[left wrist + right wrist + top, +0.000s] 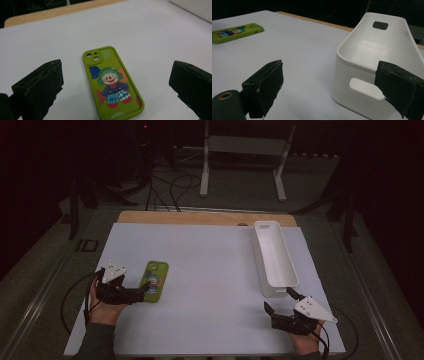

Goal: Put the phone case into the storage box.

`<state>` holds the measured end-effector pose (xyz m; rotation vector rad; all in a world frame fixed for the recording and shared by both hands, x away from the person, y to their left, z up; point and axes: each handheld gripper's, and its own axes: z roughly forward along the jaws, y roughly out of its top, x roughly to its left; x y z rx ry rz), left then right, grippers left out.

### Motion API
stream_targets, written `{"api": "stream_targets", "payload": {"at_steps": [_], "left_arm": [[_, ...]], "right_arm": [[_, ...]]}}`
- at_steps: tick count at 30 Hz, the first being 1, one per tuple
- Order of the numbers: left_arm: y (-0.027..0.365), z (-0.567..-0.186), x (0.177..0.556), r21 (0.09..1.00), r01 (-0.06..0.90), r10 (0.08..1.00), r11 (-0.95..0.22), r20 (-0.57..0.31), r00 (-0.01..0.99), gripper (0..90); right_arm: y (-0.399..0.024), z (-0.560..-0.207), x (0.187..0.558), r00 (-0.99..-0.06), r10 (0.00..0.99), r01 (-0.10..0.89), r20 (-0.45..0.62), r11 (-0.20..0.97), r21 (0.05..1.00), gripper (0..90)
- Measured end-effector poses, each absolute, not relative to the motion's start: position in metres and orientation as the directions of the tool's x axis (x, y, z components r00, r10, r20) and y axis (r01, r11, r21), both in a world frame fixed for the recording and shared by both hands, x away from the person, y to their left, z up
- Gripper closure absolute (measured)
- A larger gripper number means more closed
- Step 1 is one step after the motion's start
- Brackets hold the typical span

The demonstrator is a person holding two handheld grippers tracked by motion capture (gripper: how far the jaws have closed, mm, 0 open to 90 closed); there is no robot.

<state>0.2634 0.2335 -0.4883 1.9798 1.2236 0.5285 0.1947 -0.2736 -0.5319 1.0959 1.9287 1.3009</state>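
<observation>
A green phone case (156, 281) printed with a clown lies flat on the white sheet (210, 270), camera holes toward the far side. My left gripper (144, 290) sits at its near-left end, open. In the left gripper view the phone case (112, 82) lies on the table ahead, between the wide-spread jaws of the left gripper (116, 75), untouched. My right gripper (281, 301) is open at the near right, just short of a long white bin (274, 257). In the right gripper view the bin's (372, 50) near end with its handle slot faces the right gripper (329, 75); the phone case (237, 32) lies far left.
The bin looks empty inside. A wooden table edge (200, 217) runs along the back of the sheet. Beyond the table stand a white frame (245, 160) and loose cables (170, 185) on the floor. A person's hands hold both grippers near the front edge.
</observation>
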Motion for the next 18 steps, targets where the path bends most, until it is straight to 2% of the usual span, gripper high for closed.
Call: {"api": "stream_targets", "payload": {"at_steps": [18], "left_arm": [[0.223, -0.497, 0.288, 0.681, 0.667, 0.893, -0.303, -0.042, 0.448, 0.0]], "right_arm": [[-0.273, -0.532, 0.194, -0.504, 0.864, 0.314, -0.012, 0.196, 0.929, 8.2]]}}
